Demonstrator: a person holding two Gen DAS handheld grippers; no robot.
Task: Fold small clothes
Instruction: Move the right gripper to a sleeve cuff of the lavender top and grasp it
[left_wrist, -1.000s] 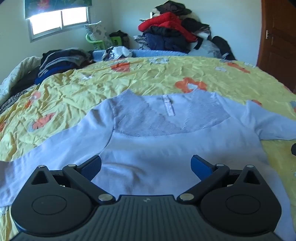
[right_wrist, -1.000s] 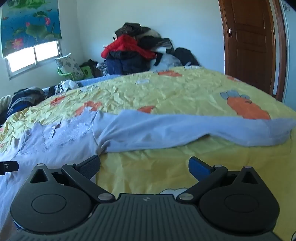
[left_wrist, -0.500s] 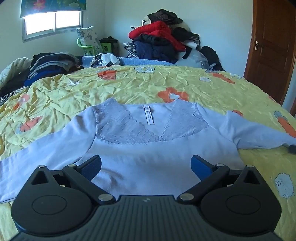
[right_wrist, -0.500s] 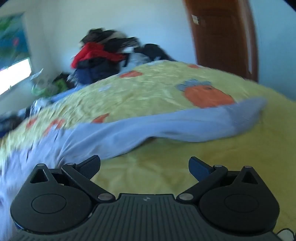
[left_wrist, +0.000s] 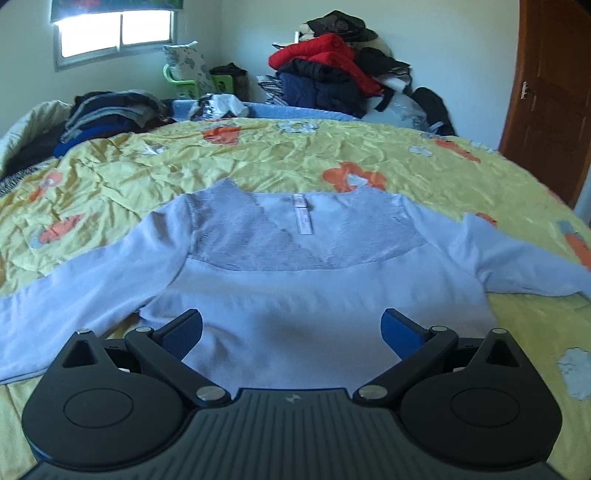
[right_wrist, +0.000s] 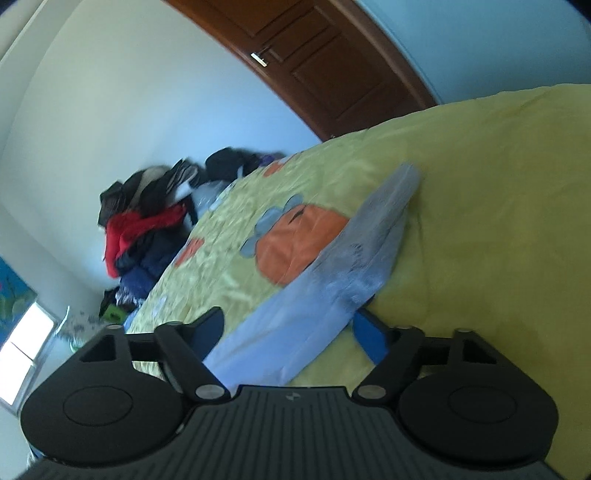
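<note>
A pale blue long-sleeved top (left_wrist: 295, 288) with a lace yoke lies flat on the yellow bedspread (left_wrist: 258, 158), collar away from me and sleeves spread out to both sides. My left gripper (left_wrist: 291, 330) hovers open over the top's lower body, nothing between its fingers. In the right wrist view the picture is rolled sideways. The top's right sleeve (right_wrist: 332, 280) runs between the fingers of my right gripper (right_wrist: 288, 334), cuff pointing away. Those jaws are closing around the sleeve, and the pads do not visibly press on it.
A heap of jackets (left_wrist: 332, 74) stands beyond the bed's far edge, also seen as a heap (right_wrist: 140, 229) in the right view. Stacked dark clothes (left_wrist: 103, 114) lie at the far left. A brown door (left_wrist: 554, 92) is to the right, a window (left_wrist: 114, 33) at the back left.
My right gripper has swept right along the sleeve towards the cuff, rolled strongly sideways, and its jaws have narrowed around the sleeve. The left gripper has barely moved and stays open.
</note>
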